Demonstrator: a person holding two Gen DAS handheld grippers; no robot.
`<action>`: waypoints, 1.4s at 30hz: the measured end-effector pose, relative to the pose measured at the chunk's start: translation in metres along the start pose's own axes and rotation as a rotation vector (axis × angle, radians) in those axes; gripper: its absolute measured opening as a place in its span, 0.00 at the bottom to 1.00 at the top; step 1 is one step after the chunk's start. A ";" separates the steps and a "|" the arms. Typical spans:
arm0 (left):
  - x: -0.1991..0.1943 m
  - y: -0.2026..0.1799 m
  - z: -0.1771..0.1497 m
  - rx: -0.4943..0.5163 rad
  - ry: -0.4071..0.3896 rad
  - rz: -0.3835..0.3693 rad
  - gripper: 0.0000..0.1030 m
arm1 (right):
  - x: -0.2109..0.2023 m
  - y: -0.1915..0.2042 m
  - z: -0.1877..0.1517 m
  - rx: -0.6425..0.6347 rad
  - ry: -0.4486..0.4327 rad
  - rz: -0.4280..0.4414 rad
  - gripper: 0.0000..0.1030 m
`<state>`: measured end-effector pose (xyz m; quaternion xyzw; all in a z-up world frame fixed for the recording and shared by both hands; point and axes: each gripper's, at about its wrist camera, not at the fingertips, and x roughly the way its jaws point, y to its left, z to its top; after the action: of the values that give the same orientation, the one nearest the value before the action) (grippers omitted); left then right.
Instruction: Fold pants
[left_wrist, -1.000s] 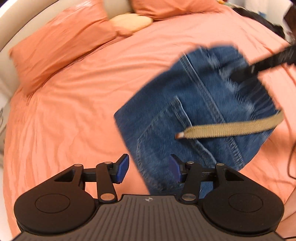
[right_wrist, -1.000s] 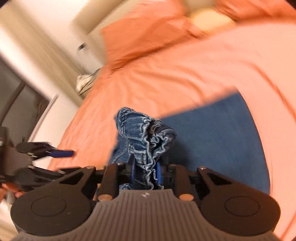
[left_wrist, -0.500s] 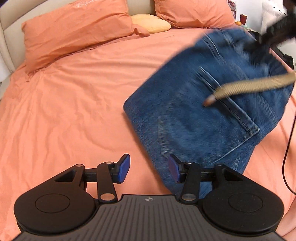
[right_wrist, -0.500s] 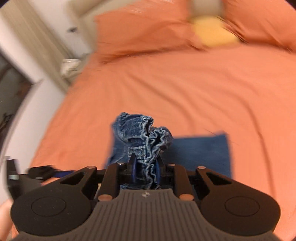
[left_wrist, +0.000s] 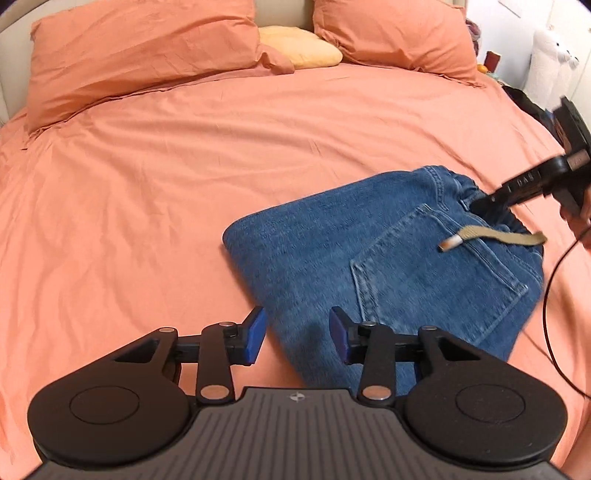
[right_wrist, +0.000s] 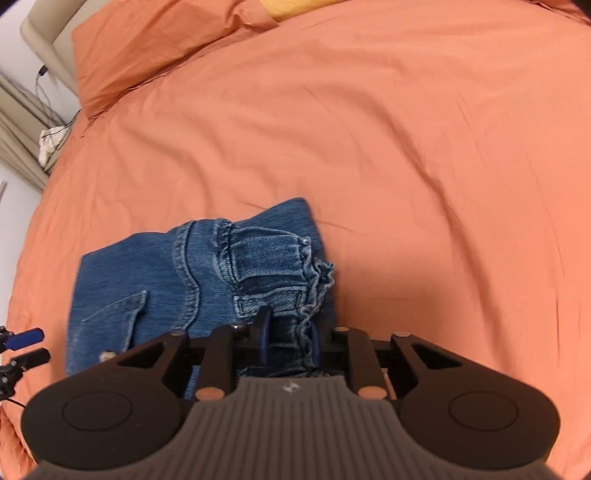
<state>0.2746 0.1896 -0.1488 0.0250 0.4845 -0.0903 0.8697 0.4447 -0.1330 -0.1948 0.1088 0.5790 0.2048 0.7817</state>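
We are seeing folded jeans (left_wrist: 373, 266) lying on orange bedspread (left_wrist: 166, 184); right gripper (right_wrist: 287, 332) pinching gathered waistband (right_wrist: 295, 291); left gripper (left_wrist: 297, 334) hovering at near edge, jaws spread, holding nothing; tan drawstring (left_wrist: 495, 238) trailing across back pocket (left_wrist: 436, 273)

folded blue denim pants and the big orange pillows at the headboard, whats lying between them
Only bare orange bedsheet lies between the folded blue denim pants and the large orange pillows; nothing else rests there. The left wrist view shows the whole stretch.
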 end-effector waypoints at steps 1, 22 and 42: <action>0.003 0.000 0.002 -0.001 0.001 0.008 0.43 | 0.001 -0.001 -0.001 -0.007 -0.008 0.001 0.19; -0.037 -0.056 -0.044 -0.173 0.043 0.007 0.36 | -0.090 0.080 -0.121 -0.446 -0.271 -0.086 0.41; -0.001 -0.064 -0.095 -0.276 0.144 0.066 0.55 | -0.065 0.050 -0.153 -0.295 -0.335 -0.071 0.57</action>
<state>0.1827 0.1397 -0.1958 -0.0722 0.5522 0.0078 0.8306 0.2736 -0.1273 -0.1653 0.0055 0.4082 0.2386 0.8812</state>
